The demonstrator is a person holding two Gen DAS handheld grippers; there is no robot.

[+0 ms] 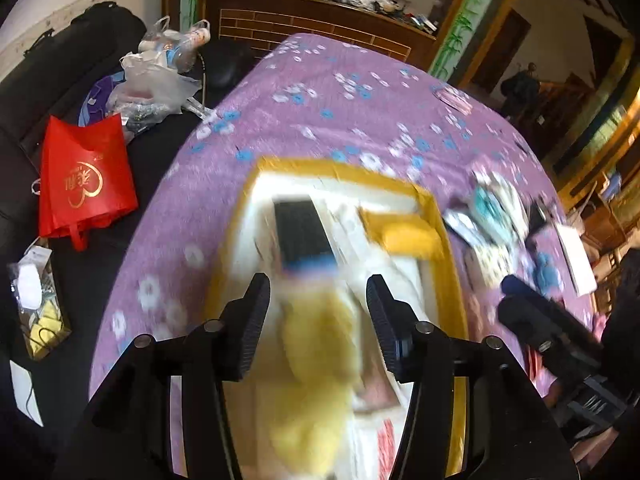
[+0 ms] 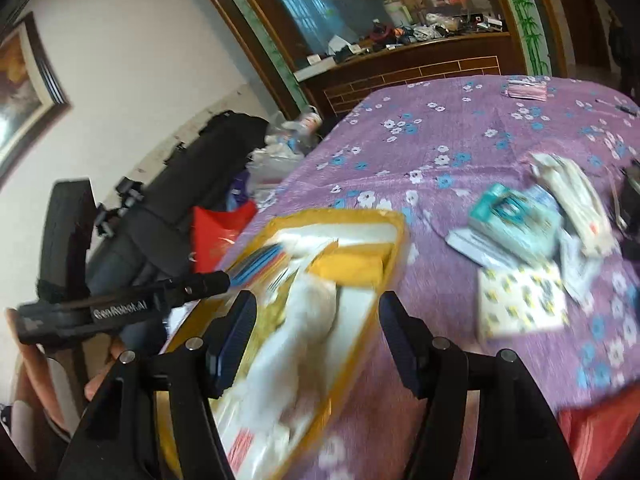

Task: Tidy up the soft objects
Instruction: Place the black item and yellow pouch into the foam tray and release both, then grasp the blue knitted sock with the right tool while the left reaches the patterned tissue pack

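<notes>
Beside purple table (image 2: 460, 136), tool (image 2: 208, 280) marked "GenRobot.AI"

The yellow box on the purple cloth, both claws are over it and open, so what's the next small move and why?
Probably swing the right claw to the loose packets lying on the cloth beside the box and pick one. Both claws look open and empty, the left claw hangs over soft items already in the box, and the packets are still outside it.

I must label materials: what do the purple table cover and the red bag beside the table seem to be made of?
Table cover: probably soft woven or brushed fabric, matte, with printed flowers and a fuzzy look. Red bag: likely non-woven fabric, matte, creased, with a shiny gold print.
</notes>
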